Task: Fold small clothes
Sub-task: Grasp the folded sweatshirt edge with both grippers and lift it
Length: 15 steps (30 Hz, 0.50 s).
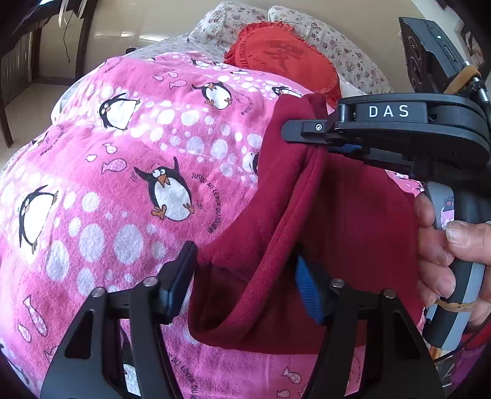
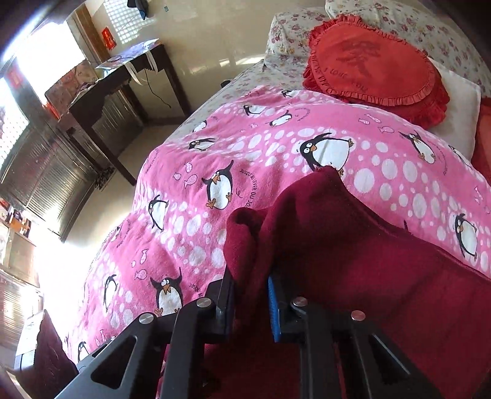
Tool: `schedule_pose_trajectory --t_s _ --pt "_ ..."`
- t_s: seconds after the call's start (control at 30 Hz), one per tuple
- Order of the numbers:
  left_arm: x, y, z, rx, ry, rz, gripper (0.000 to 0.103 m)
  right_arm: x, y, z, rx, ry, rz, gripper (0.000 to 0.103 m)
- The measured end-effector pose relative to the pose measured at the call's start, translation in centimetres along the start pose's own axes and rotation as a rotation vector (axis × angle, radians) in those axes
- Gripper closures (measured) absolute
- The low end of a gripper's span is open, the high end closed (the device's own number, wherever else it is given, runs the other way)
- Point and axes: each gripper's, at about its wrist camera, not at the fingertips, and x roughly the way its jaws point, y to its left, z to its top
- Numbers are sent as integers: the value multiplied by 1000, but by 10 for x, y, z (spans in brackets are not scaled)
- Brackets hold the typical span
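A dark red fleece garment (image 1: 310, 245) lies partly lifted on a pink penguin blanket (image 1: 122, 172). My left gripper (image 1: 245, 282) is open, its jaws wide apart on either side of a hanging fold of the garment. My right gripper (image 1: 325, 144) comes in from the right in the left wrist view and is shut on the garment's edge, holding it up. In the right wrist view the right gripper (image 2: 250, 304) pinches a bunched fold of the red garment (image 2: 353, 254) between its fingers.
A red frilled round cushion (image 2: 374, 61) and floral pillows (image 2: 294, 27) lie at the head of the bed. A dark wooden desk (image 2: 122, 79) stands by the wall left of the bed, beyond the blanket (image 2: 245, 172).
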Motion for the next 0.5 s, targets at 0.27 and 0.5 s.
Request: schedule_pose_trajectory --t_s 0.27,0.5 --pt "-9 -13 -4 -5 -12 28 63 -19 -1 -5 4 -23 13 87" --pt "-23 -32 -4 23 -30 37 74 -42 -10 -12 21 -54 33 87"
